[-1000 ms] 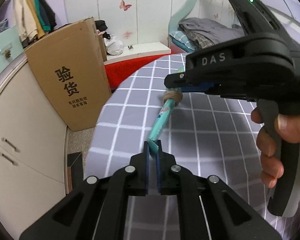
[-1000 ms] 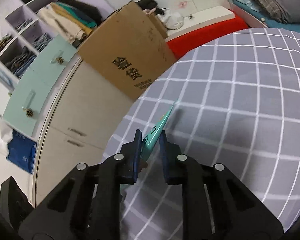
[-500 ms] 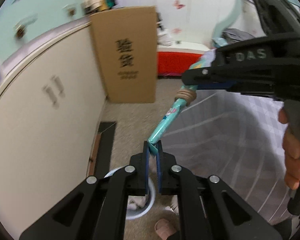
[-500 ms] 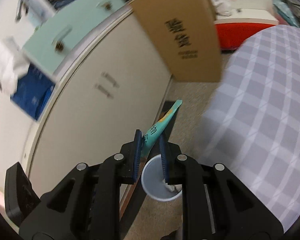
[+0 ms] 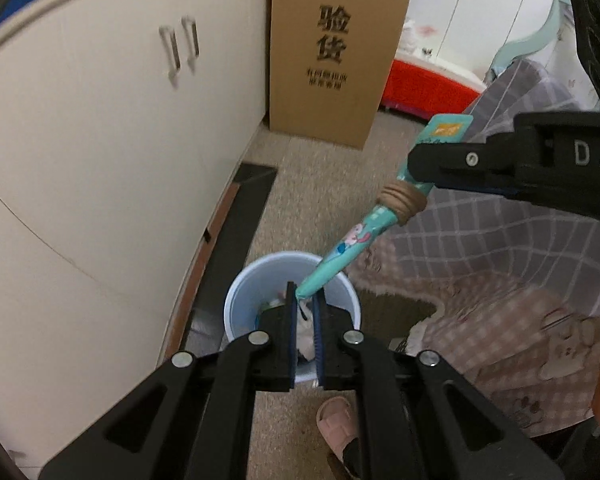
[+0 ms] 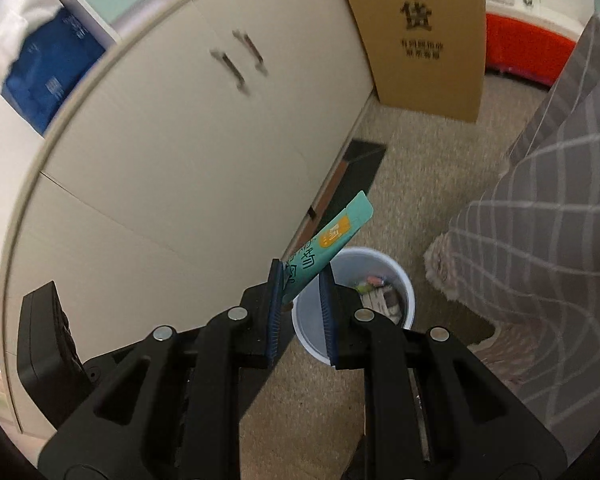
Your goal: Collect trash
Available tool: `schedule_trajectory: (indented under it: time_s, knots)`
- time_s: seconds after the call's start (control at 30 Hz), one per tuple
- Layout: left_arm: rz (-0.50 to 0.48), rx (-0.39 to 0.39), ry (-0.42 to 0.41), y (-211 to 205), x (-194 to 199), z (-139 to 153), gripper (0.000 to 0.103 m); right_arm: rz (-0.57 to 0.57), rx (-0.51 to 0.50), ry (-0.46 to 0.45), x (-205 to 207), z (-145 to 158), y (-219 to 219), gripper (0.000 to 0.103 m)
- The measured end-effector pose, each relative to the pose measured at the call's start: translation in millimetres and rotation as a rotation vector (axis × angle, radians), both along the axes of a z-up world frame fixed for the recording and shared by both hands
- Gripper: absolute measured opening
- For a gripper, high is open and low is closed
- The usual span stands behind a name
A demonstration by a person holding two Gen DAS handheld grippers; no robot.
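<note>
A long teal wrapper [image 5: 350, 242] with a tan rubber band around its middle is stretched between both grippers. My left gripper [image 5: 304, 294] is shut on its lower end, right above a white trash bin [image 5: 244, 280] that holds scraps. My right gripper [image 6: 302, 276] is shut on the wrapper's other end [image 6: 332, 236], whose teal and orange tip sticks out past the fingers. In the left wrist view the right gripper [image 5: 416, 160] comes in from the right, higher than the left one. The bin [image 6: 404, 280] also shows just beyond the right fingers.
A cream cabinet [image 5: 120, 140] with two handles runs along the left. A brown cardboard box [image 5: 336, 52] leans at its far end. A grey checked bedcover [image 6: 540, 220] hangs at the right above a pink rug [image 5: 512, 320]. A pink slipper [image 5: 336, 420] lies near the bin.
Both grippers, still holding the wrapper, swung off the checked bed and down toward the floor. The white bin came into view and now lies right under the left gripper.
</note>
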State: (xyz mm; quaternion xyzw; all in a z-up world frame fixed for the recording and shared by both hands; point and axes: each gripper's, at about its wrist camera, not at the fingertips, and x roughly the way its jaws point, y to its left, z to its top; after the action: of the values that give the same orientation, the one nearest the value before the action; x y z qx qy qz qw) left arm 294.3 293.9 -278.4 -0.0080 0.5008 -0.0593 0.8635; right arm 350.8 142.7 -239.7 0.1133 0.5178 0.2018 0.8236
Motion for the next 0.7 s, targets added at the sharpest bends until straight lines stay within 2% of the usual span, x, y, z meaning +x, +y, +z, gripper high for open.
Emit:
schedule_trajectory:
  time_s: [0.13, 0.17, 0.2, 0.23, 0.27, 0.37, 0.5, 0.6, 0.7]
  knots:
    - [0.037, 0.009, 0.059, 6.4, 9.8, -30.5, 0.009, 0.012, -0.005, 0.063, 11.4, -36.0, 12.3, 0.022]
    - [0.060, 0.018, 0.074, 9.1, 13.7, -40.5, 0.012, 0.017, 0.006, 0.093, 14.5, -47.2, 14.6, 0.044]
    - [0.076, 0.019, 0.089, 11.6, 17.3, -48.8, 0.028, 0.028, 0.023, 0.129, 16.7, -59.3, 17.6, 0.062]
    - [0.095, 0.021, 0.109, 14.3, 20.6, -56.8, 0.060, 0.026, 0.026, 0.143, 17.3, -66.4, 17.8, 0.075]
    - [0.128, 0.034, 0.136, 17.6, 24.7, -67.7, 0.071, 0.020, 0.014, 0.147, 18.4, -74.6, 18.2, 0.075]
    - [0.159, 0.032, 0.188, 24.0, 26.5, -89.2, 0.072, 0.019, -0.007, 0.182, 19.0, -96.2, 18.0, 0.075]
    - [0.192, 0.049, 0.224, 25.8, 21.7, -102.5, 0.072, 0.025, -0.030, 0.185, 12.4, -102.0, 14.8, 0.075]
    - [0.219, 0.055, 0.223, 27.7, 18.4, -97.5, 0.072, 0.035, -0.061, 0.163, 8.1, -96.0, 13.6, 0.075]
    - [0.238, 0.046, 0.183, 26.9, 12.8, -79.1, 0.072, 0.043, -0.078, 0.127, -1.6, -81.6, 12.9, 0.075]
